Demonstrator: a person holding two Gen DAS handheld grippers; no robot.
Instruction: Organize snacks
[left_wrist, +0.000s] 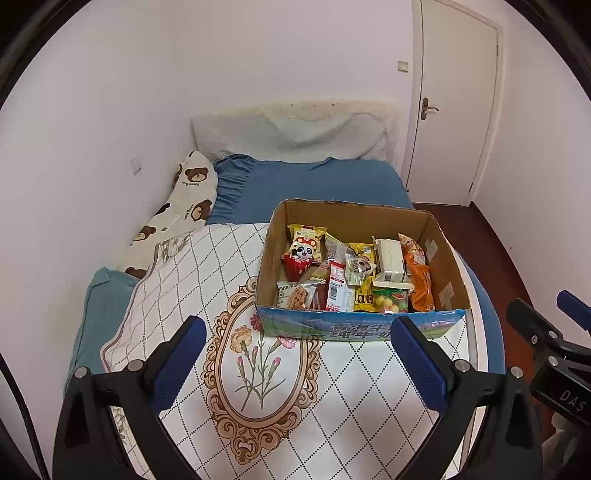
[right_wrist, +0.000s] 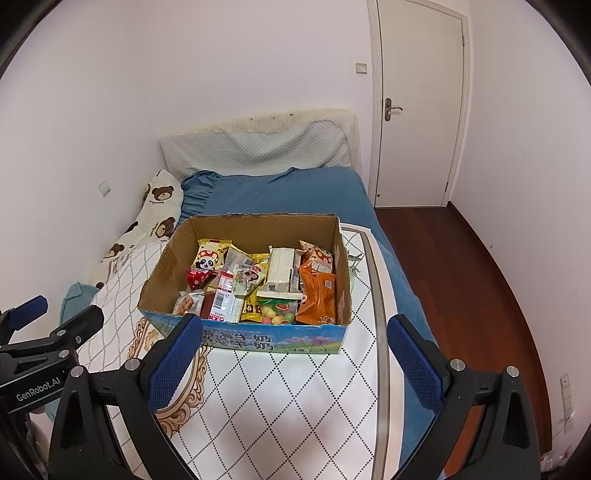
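Observation:
An open cardboard box (left_wrist: 351, 221) (right_wrist: 258, 229) with a blue printed front stands on the quilted bed cover. It holds several snack packs: a yellow panda pack (left_wrist: 304, 247) (right_wrist: 208, 258) at the back left, a white carton (left_wrist: 388, 262) (right_wrist: 280, 271), an orange bag (left_wrist: 419, 280) (right_wrist: 317, 295) along the right wall, and a clear bag of coloured candy balls (left_wrist: 391, 301) (right_wrist: 279, 312) at the front. My left gripper (left_wrist: 299, 328) hovers open just short of the box's front. My right gripper (right_wrist: 294, 326) stands open beside it, also short of the box. Neither holds anything.
The white diamond-pattern quilt (left_wrist: 258, 369) (right_wrist: 295, 387) covers a bed with a blue sheet (left_wrist: 314, 184). A bear-print pillow (left_wrist: 192, 192) lies along the left wall, and a grey pillow (left_wrist: 288, 136) at the head. A shut door (right_wrist: 417, 110) and wooden floor (right_wrist: 443, 277) lie to the right.

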